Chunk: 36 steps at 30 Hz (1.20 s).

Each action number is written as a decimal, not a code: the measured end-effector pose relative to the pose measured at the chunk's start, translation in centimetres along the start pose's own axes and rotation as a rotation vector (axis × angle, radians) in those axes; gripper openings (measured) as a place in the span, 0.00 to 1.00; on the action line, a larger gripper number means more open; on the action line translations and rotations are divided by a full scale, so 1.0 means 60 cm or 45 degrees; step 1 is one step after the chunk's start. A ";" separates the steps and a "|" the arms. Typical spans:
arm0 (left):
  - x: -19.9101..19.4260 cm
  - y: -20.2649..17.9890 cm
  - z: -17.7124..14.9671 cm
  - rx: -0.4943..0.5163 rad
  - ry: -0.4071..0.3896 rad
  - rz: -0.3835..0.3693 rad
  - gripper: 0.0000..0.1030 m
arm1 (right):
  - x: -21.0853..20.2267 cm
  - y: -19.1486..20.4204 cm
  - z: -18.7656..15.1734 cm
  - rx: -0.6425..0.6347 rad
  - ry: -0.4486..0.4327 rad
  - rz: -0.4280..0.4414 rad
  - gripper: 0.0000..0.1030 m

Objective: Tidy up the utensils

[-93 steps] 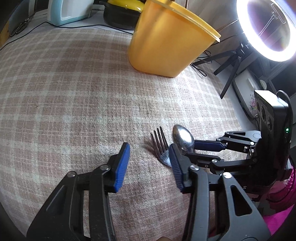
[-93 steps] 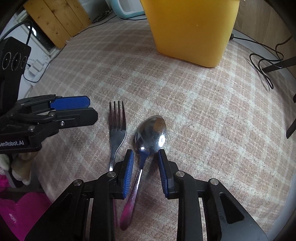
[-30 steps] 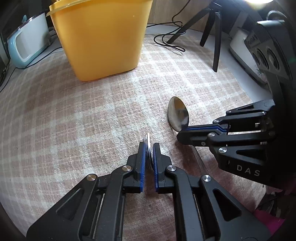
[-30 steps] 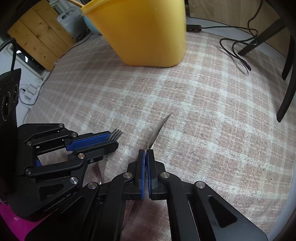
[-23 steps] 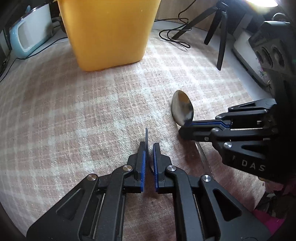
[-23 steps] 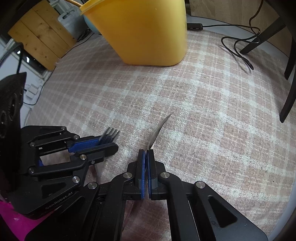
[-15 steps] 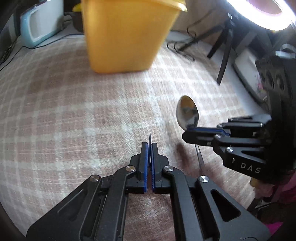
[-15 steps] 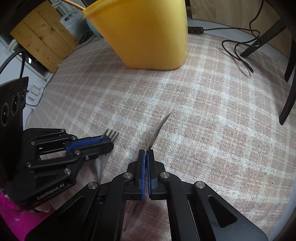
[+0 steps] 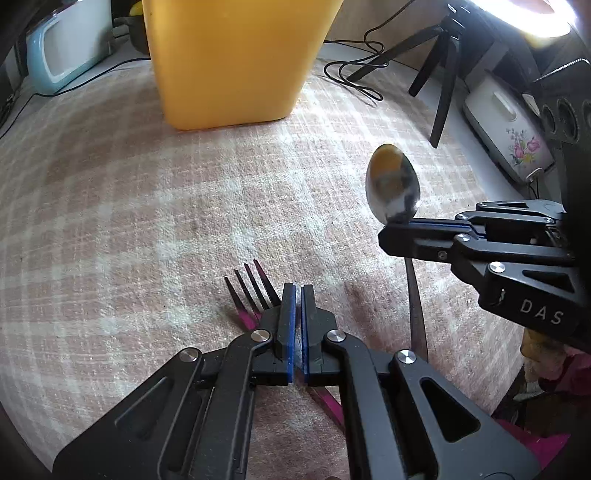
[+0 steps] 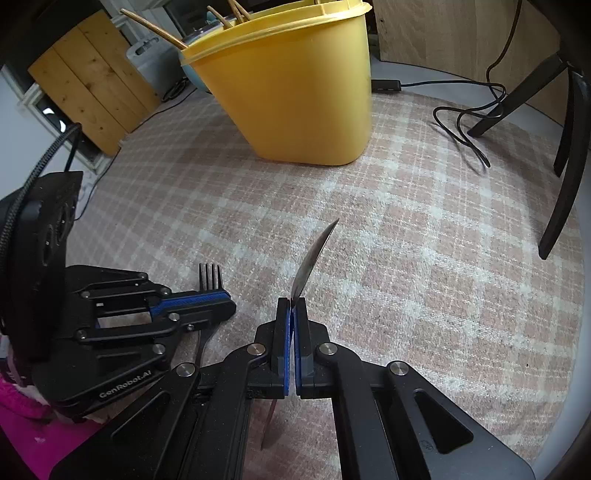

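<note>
Two grippers: both over the checked tabletop (image 9: 110, 221)
Left gripper (image 9: 294, 295): jaws pinching fork (image 9: 251, 288)
Right gripper (image 10: 294, 306): jaws pinching spoon (image 10: 314, 254)
Yellow bin (image 10: 295, 92): far side, upright

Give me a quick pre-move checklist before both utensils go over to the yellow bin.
1. Left gripper shut on the metal fork with the pink handle: ok.
2. Right gripper shut on the shiny metal spoon: ok.
3. Both utensils lifted off the checked pink cloth: cannot tell.
4. Tall yellow plastic bin upright, top open: ok.
5. Room inside the bin: cannot tell; wooden sticks already poke out.
6. Cloth between grippers and bin free of obstacles: ok.
</note>
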<state>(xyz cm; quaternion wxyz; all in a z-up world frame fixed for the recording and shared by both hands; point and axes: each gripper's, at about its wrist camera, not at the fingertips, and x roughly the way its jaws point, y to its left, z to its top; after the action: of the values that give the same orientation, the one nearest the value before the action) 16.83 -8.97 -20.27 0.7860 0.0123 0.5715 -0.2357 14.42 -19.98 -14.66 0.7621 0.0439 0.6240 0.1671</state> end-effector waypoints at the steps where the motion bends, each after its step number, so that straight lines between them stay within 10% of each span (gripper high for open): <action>1: -0.006 0.003 0.000 -0.017 -0.007 0.003 0.00 | -0.001 0.001 -0.002 0.005 -0.002 0.000 0.00; 7: -0.049 0.045 -0.016 -0.136 -0.077 0.024 0.34 | -0.005 -0.006 -0.005 0.028 -0.003 0.002 0.00; 19: -0.009 0.052 -0.009 -0.124 -0.030 0.005 0.34 | 0.007 0.000 -0.004 0.025 0.021 0.006 0.00; 26: -0.008 0.002 -0.003 0.071 -0.074 0.105 0.03 | 0.007 -0.006 -0.004 0.042 0.014 0.006 0.00; 36: 0.011 -0.030 0.004 0.179 -0.027 0.140 0.03 | 0.006 -0.018 -0.005 0.066 0.021 0.007 0.00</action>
<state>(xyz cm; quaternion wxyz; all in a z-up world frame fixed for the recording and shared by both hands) 16.53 -10.86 -20.34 0.8009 0.0964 0.5436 -0.2320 14.43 -20.90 -15.37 0.7550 0.0640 0.6343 0.1534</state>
